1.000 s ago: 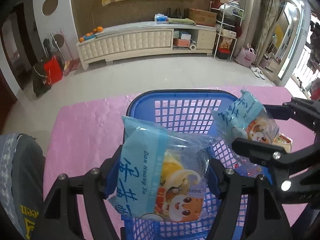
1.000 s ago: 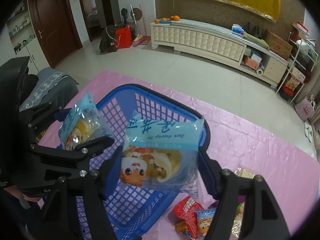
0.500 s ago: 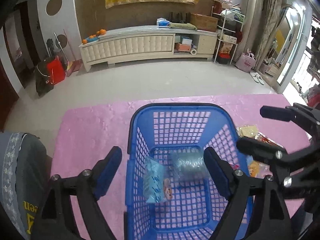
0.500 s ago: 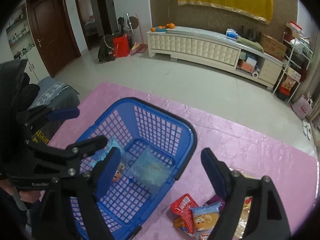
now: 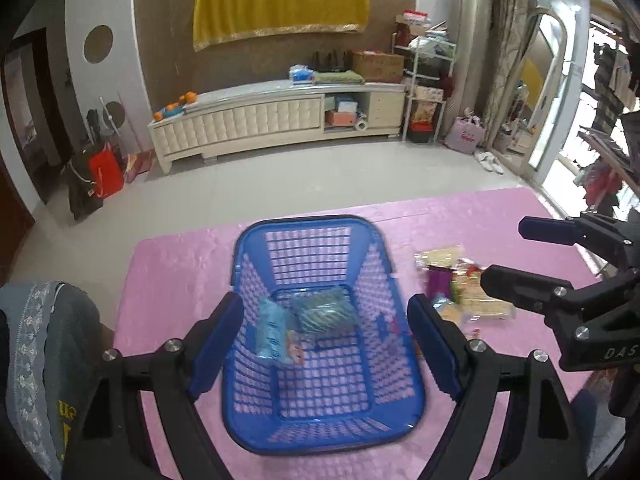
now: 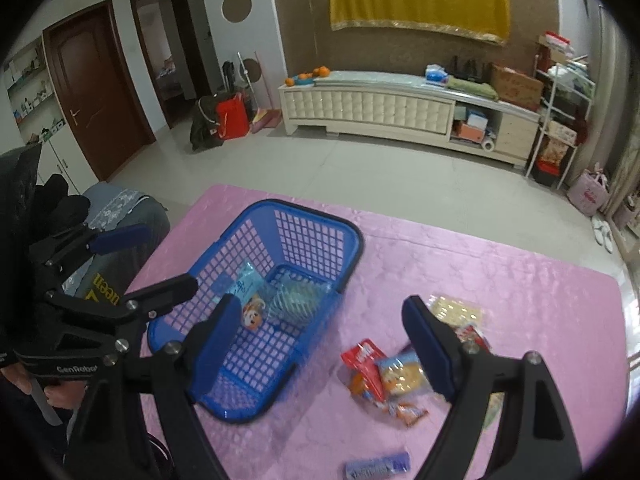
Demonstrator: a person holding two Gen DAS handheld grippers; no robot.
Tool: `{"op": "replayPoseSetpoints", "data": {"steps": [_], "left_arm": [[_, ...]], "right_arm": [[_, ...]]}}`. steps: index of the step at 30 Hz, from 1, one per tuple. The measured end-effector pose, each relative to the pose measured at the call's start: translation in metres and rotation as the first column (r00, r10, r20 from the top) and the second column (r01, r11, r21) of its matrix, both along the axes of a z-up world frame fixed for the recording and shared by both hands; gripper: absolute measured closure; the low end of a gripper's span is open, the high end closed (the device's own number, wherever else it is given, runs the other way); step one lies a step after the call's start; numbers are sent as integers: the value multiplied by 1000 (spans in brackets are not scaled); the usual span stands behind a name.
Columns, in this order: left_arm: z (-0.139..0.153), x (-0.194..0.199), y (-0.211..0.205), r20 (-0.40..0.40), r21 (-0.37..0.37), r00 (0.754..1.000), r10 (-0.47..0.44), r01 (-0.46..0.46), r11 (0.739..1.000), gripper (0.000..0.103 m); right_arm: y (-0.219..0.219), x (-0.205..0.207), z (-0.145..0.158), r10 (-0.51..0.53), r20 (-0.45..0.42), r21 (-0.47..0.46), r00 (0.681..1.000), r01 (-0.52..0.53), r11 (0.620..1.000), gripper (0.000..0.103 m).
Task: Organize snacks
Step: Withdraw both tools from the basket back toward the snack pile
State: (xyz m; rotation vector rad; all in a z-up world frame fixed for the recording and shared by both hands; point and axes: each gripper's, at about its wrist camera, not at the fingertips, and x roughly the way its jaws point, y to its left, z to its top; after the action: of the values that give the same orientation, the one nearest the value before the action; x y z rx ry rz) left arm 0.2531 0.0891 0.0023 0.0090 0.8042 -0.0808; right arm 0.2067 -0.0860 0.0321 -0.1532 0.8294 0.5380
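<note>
basket: one blue plastic mesh basket [image 5: 320, 432] on the pink tablecloth [image 5: 180, 264], toward its left half

packets in basket: two. A light blue pastry packet with a cartoon face [image 6: 248, 300] leans on the left wall, and a clear-ish blue packet [image 5: 324, 312] lies flat on the floor right beside it, looks like they touch

loose snacks: a little heap on the cloth right of the basket. I can make out a red packet [image 6: 362, 358], a yellow-blue cookie packet [image 6: 400, 374], a pale cracker pack [image 6: 456, 310] and a small orange one [image 6: 408, 410]; a couple more are hidden behind the finger so no exact count. One purple bar [image 6: 378, 466] sits apart near the front edge

left gripper: [image 5: 326, 340] both fingers spread wide, nothing in them, hanging above the basket, straddling it

right gripper: [image 6: 328, 346] also spread wide and carrying nothing, over the gap between the basket and the snack heap

room: bare pink cloth between the basket's right wall and the heap, and lots more toward the far right corner; the basket's left side is near the cloth edge
</note>
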Motion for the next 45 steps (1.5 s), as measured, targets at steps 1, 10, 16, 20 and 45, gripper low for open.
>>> {"op": "replayPoseSetpoints", "data": {"steps": [1,10,16,20,45], "left_arm": [[3,-4,-4,6,-3,1000,-6,6,1000,21],[19,-32,-63,46,22,997,-68,68,997,18],[15,-33,-90,23,-32,995,-98,98,995,18],[10,-34,-112,1,-40,992,-123,123,992,18],[-102,27,-185,-174,19,969,-174,180,984,18]], "right_arm": [[-5,-5,4,-3,6,-2,1000,3,1000,17],[-60,-33,13,-74,22,4,997,74,997,17],[-95,-44,13,-126,20,-11,992,126,992,17],[-116,-47,14,-156,37,-18,987,156,988,17],[-171,16,-98,-62,-62,-152,996,52,987,17]]}}
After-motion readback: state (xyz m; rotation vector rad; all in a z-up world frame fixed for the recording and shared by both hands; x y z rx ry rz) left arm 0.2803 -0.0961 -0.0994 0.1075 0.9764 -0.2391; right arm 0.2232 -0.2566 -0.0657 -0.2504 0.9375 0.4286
